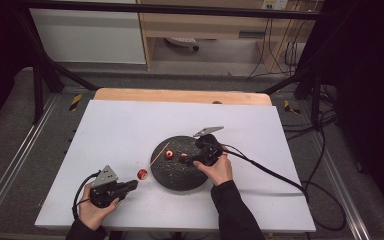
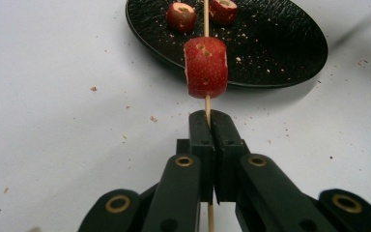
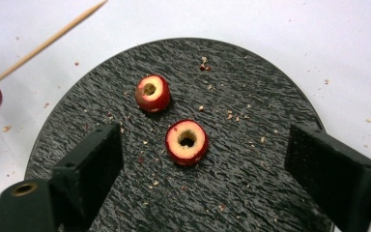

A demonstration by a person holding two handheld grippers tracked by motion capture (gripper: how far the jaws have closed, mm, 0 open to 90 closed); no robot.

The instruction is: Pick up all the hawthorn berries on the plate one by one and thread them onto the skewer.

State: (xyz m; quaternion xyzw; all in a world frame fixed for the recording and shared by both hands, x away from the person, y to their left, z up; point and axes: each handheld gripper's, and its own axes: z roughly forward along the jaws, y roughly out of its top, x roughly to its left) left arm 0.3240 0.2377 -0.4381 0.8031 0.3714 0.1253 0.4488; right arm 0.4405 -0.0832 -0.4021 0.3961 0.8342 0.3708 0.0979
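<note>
Between the jaws of my right gripper (image 3: 193,169), which stand wide apart with nothing clamped, lies the nearer of two cored red fruit rings (image 3: 187,142) on the black plate (image 3: 270,145), hole facing up; the second ring (image 3: 152,93) sits just beyond it, a little to the gripper's left. My left gripper (image 2: 207,126) is clamped tight on the bamboo skewer (image 2: 206,19), whose tip reaches out ahead over the plate, and one threaded ring (image 2: 206,66) already rides the stick just ahead of the fingertips. From the high view, the left gripper (image 1: 130,185) rests off the plate's near left edge while the right gripper (image 1: 187,159) hovers above the plate. I judge the step in hand to be picking the nearer ring for threading. To do it well, I would lower the right gripper so the pads meet the ring's red skin on opposite sides, squeeze only enough to lift it without crushing the soft flesh, and keep the hole unobstructed. Then I would line that hole with the skewer tip, holding the left hand steady so the stick cannot wander.
</note>
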